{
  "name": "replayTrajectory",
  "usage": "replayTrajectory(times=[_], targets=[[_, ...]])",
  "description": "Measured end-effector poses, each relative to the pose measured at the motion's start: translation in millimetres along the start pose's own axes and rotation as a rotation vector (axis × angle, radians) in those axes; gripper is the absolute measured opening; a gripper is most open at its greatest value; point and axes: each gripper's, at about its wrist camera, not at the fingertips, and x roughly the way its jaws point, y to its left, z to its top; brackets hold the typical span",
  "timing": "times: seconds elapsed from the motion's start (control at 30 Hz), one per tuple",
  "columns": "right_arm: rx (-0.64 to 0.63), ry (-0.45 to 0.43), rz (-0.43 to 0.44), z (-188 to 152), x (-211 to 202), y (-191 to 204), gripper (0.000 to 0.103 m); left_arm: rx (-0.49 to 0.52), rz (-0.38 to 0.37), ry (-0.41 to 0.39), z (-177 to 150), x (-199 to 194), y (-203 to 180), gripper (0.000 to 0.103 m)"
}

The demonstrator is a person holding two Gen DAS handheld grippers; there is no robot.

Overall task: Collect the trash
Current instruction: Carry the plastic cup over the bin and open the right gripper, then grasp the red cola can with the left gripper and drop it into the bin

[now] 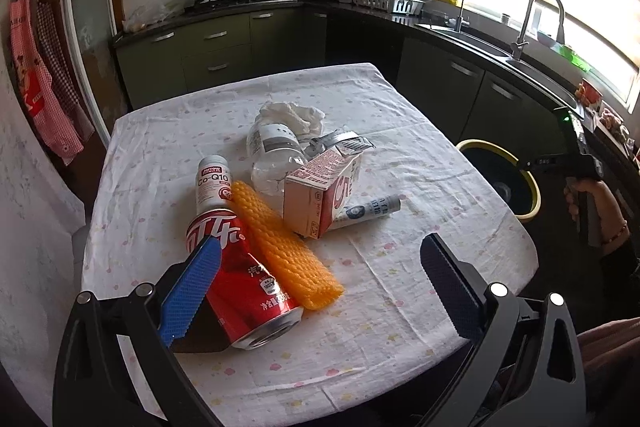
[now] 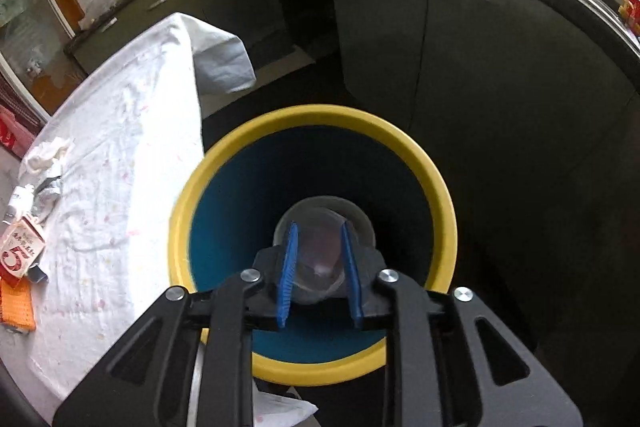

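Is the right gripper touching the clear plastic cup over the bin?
Touching. Right wrist view shows the right gripper with both blue pads pressed on the clear plastic cup sides.

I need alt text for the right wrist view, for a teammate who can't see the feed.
The right hand-held gripper holds a clear plastic cup between its blue pads, directly above the open yellow-rimmed bin. The cloth-covered table runs along the left, with a red-and-white carton at its edge.

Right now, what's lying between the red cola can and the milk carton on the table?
In the left wrist view, an orange foam net sleeve lies between the red cola can and the milk carton, running diagonally and touching the can's side.
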Motion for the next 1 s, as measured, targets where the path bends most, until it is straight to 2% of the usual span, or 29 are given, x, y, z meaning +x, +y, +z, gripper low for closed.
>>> replayTrajectory(times=[0.17, 0.3, 0.63, 0.73, 0.87, 0.93, 1.0], targets=[[-0.052, -0.035, 0.015, -3, -16, 19, 0.024, -0.004, 0.017, 0.015, -2, 4, 5, 0.098], [-0.093, -0.056, 0.041, -7, -25, 36, 0.028, -0.01, 0.074, 0.032, -4, 2, 17, 0.098], [-0.151, -0.043, 0.094, -14, -26, 63, 0.032, -0.035, 0.145, 0.126, -9, 17, 46, 0.098], [-0.15, -0.038, 0.099, -16, -24, 62, 0.032, -0.098, 0.125, 0.176, -7, 29, 64, 0.098], [-0.151, -0.03, 0.104, -14, -20, 61, 0.033, -0.216, 0.038, 0.25, -7, 46, 85, 0.098], [-0.152, -0.024, 0.108, -13, -17, 62, 0.034, -0.246, 0.017, 0.275, -6, 54, 87, 0.097], [-0.157, -0.018, 0.112, -13, -14, 63, 0.034, -0.264, 0.017, 0.3, -4, 63, 89, 0.091]])
